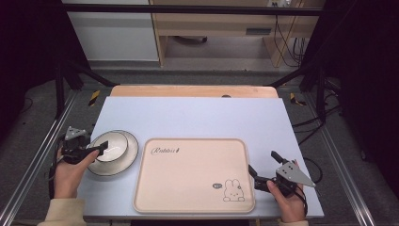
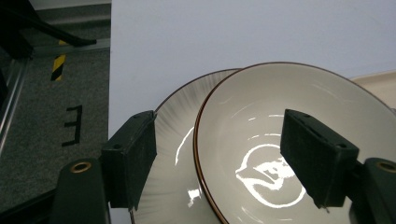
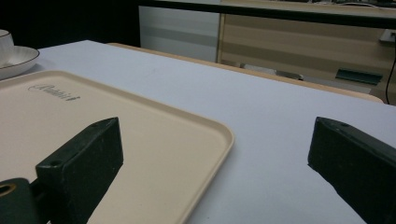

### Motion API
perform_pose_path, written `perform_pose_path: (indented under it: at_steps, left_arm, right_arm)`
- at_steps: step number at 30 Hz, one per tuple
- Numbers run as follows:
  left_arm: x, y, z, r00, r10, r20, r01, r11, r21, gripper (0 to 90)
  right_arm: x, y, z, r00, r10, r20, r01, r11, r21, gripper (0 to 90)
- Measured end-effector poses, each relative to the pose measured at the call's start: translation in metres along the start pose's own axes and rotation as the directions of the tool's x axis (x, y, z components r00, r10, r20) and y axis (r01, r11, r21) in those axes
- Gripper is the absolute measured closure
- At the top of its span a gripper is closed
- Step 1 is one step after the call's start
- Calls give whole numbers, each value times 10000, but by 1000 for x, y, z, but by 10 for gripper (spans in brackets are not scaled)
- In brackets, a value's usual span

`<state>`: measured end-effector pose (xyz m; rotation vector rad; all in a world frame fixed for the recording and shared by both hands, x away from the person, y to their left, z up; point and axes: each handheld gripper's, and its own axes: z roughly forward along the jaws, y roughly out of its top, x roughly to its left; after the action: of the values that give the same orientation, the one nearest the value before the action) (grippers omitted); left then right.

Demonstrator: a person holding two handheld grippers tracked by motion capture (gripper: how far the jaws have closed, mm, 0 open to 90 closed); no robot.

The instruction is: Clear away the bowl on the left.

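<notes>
bowl [image 2: 299,154] sat in the plate [image 2: 175,154] left of the tray [image 1: 193,175]; left gripper [image 1: 102,146] straddled its rim, jaws unclenched, not pressing. right gripper [image 1: 261,165] gaped wide at the tray's corner.

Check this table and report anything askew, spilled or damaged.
Nothing spilled or broken. One oddity: the bowl sits off-centre on its plate, shifted toward one side. The left gripper straddles the bowl's rim, jaws not yet pressing. The tray lies square and bare.
</notes>
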<state>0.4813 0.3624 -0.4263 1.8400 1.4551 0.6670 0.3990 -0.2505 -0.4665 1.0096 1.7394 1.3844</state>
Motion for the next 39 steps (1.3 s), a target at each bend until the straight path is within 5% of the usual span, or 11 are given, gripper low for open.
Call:
perform_pose_path:
  at_steps: [28, 39]
  left_arm:
    - [15, -4, 8, 9952, -972, 106, 956, 9899, 1050, 635]
    - [10, -3, 12, 9962, -854, 155, 828, 9886, 1257, 735]
  right_arm:
    - [-1, -2, 3, 10000, 7, -64, -6, 9998, 175, 36]
    - [0, -2, 3, 10000, 18, -87, -16, 9998, 201, 37]
